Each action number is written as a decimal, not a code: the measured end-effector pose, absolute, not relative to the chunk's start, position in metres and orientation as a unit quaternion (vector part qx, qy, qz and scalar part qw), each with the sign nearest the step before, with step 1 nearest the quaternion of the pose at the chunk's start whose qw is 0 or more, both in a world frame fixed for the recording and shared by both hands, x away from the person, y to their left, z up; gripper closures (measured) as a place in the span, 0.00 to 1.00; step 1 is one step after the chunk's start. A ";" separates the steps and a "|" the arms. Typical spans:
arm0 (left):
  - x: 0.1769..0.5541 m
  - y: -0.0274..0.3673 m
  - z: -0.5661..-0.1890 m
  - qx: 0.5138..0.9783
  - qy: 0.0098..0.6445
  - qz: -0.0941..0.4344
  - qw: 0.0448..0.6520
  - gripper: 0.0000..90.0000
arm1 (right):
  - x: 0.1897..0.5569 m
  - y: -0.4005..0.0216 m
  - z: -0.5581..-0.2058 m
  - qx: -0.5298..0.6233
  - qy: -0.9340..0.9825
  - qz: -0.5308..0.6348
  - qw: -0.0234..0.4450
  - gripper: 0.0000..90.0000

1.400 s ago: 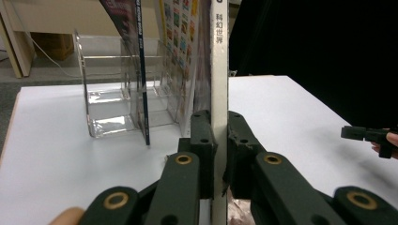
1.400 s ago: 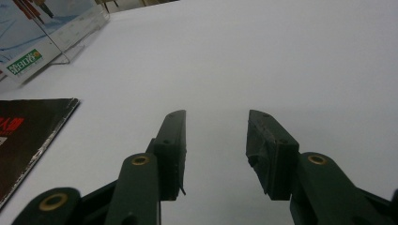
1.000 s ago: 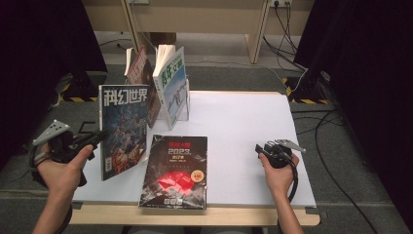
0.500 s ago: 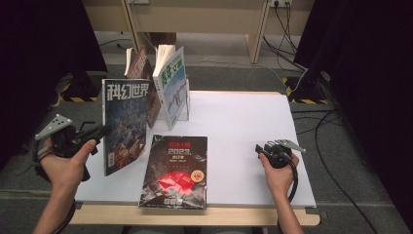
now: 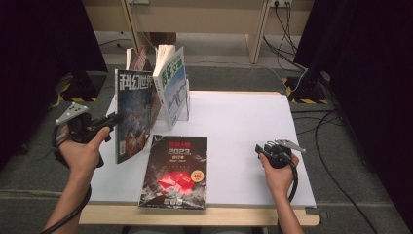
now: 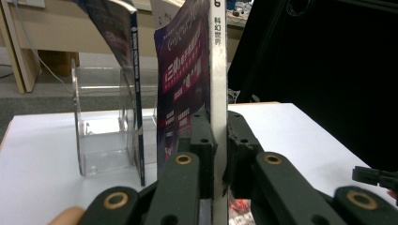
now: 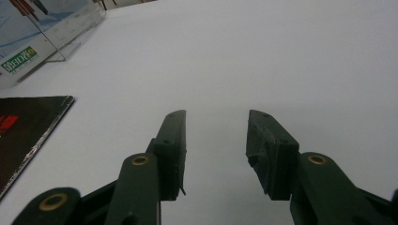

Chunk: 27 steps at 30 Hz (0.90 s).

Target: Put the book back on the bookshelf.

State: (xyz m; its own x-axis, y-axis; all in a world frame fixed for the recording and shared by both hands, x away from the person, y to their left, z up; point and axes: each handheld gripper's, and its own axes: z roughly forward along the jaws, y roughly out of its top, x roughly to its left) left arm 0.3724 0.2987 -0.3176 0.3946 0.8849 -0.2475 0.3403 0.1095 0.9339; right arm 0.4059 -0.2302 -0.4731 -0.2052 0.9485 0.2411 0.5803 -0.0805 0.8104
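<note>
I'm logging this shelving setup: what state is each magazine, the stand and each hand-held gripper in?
Dark-covered magazine: upright, clamped at its spine.
Black magazine: flat on the table, closed.
Light blue magazine: standing tilted in the stand.
Clear stand: upright, front slot empty.
Left hand-held gripper: shut on the dark-covered magazine.
Right hand-held gripper: open, empty.

I work at a white table [image 5: 243, 122] with a pale wooden front edge [image 5: 195, 215], standing on grey carpet [image 5: 350, 195]. Black curtains [image 5: 44, 44] hang on both sides, a light wooden bench [image 5: 204, 14] stands beyond, and cables [image 5: 321, 122] trail across the floor at my right
</note>
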 end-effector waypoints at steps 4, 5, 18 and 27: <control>0.379 0.293 -0.316 0.622 0.490 0.242 0.561 0.92 | 0.406 -0.232 -0.474 0.593 0.644 0.434 0.213 0.65; 0.381 0.292 -0.315 0.621 0.490 0.240 0.563 0.92 | 0.406 -0.232 -0.474 0.593 0.644 0.434 0.213 0.65; 0.416 0.284 -0.315 0.616 0.496 0.256 0.556 0.92 | 0.406 -0.232 -0.476 0.596 0.645 0.431 0.209 0.65; 0.435 0.275 -0.313 0.613 0.495 0.261 0.558 0.92 | 0.407 -0.230 -0.478 0.594 0.647 0.430 0.208 0.65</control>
